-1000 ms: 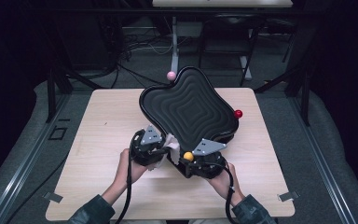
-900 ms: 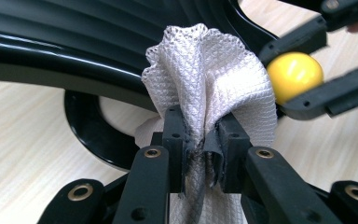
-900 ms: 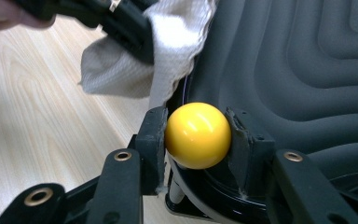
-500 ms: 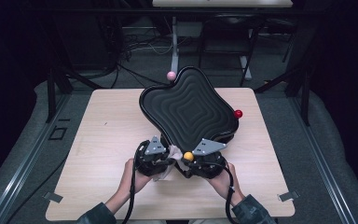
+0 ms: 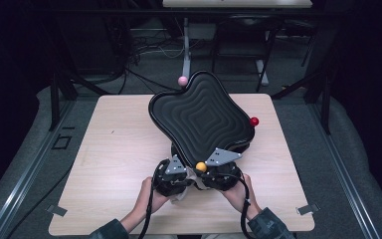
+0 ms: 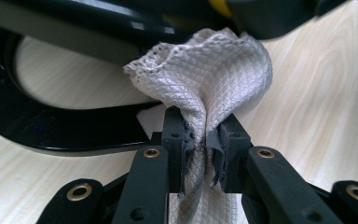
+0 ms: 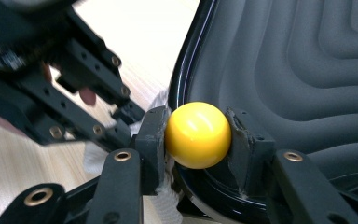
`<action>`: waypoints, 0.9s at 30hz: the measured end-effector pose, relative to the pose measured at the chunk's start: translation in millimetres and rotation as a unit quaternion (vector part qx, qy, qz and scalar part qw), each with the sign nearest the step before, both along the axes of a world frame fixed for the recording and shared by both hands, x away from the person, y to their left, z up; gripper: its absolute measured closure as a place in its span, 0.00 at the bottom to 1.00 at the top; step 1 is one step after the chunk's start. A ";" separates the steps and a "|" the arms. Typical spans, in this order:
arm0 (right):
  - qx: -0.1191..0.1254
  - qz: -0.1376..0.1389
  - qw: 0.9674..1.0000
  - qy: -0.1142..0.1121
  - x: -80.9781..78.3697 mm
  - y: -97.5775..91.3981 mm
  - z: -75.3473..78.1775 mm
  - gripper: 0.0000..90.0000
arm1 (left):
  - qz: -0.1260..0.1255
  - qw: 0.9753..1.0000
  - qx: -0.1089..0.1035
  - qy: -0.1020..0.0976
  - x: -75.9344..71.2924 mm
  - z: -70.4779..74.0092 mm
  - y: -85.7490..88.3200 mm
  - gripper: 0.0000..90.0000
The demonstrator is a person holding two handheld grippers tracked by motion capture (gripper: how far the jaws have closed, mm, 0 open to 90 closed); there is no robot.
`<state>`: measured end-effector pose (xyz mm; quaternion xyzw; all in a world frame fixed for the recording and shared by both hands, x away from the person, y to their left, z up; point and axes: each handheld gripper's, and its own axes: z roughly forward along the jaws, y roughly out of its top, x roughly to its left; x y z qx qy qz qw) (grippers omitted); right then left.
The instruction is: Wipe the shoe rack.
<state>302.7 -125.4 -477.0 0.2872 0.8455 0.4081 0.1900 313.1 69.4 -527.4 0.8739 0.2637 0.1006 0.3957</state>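
A black four-lobed tray (image 5: 201, 117) with a ridged top stands tilted on the wooden table (image 5: 114, 144), its near corner raised. Coloured balls mark its corners: pink (image 5: 182, 80), red (image 5: 254, 121) and yellow (image 5: 201, 167). My right gripper (image 7: 198, 135) is shut on the yellow ball (image 7: 198, 134) at the tray's (image 7: 284, 70) near corner. My left gripper (image 6: 204, 137) is shut on a bunched pale waffle-weave cloth (image 6: 205, 79), right beside the tray's glossy rim (image 6: 74, 135) and under that raised corner. In the high view the left gripper (image 5: 179, 174) sits close to the right gripper (image 5: 213, 172).
The table's left half and right edge are bare wood. Dark floor with cables and stand legs lies beyond the far edge. Tape marks (image 5: 57, 210) sit at the table's near corners. The person's hands come in at the near edge.
My left gripper has sunk and moved toward the near edge and the right gripper, with the cloth still in it. The tray and right gripper have stayed put.
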 end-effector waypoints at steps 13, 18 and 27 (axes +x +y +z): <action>0.006 -0.002 1.000 -0.006 -0.6 0.6 -1.2 0.66 | 0.018 1.000 0.002 -0.006 -0.5 -27.1 -7.2 0.85; 0.003 -0.002 1.000 -0.009 -1.1 -0.1 -1.2 0.66 | 0.022 1.000 0.007 -0.011 0.0 -33.9 -13.9 0.84; 0.000 -0.001 1.000 -0.004 -2.2 -8.5 0.3 0.66 | 0.022 0.999 0.017 -0.020 0.5 -41.3 -17.2 0.84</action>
